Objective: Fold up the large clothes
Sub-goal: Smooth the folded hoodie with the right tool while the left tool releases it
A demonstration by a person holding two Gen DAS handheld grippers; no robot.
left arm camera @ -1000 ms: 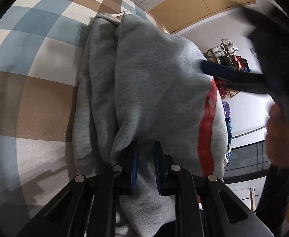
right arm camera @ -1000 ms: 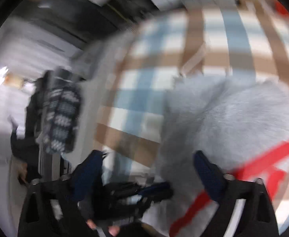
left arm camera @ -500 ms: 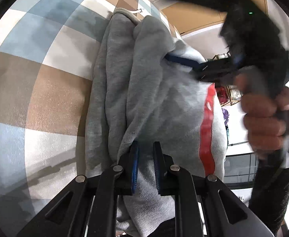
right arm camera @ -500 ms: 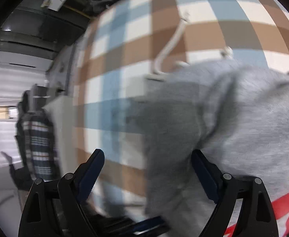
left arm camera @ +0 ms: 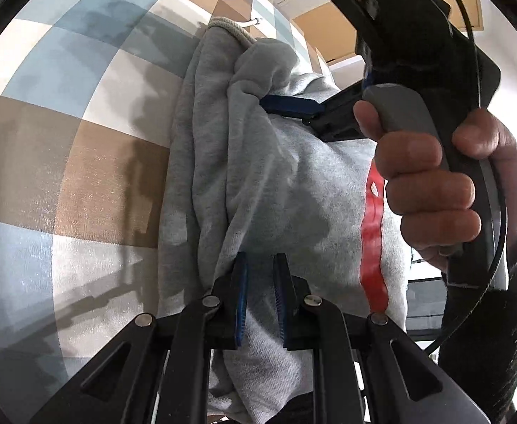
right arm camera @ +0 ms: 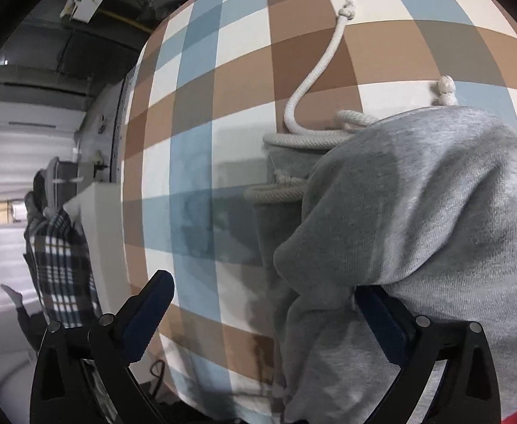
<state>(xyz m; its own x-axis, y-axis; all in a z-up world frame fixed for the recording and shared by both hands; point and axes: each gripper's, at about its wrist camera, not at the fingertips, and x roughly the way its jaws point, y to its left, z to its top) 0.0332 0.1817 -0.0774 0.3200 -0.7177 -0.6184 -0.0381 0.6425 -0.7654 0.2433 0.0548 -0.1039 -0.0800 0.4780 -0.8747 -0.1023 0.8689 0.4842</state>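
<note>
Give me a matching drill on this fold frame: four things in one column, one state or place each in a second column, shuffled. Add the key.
Things
1. left gripper
2. right gripper
3. grey fleece hooded sweatshirt
4. cream braided drawstring

States or places
A. jaws wide apart, pressing on nothing, one finger against fabric
B. lies folded on the blue, brown and white checked cloth
C. jaws shut on a fold of grey fabric
D. trails loose across the checked cloth, knotted at its end

Pairs: 1-C, 2-A, 3-B, 4-D
</note>
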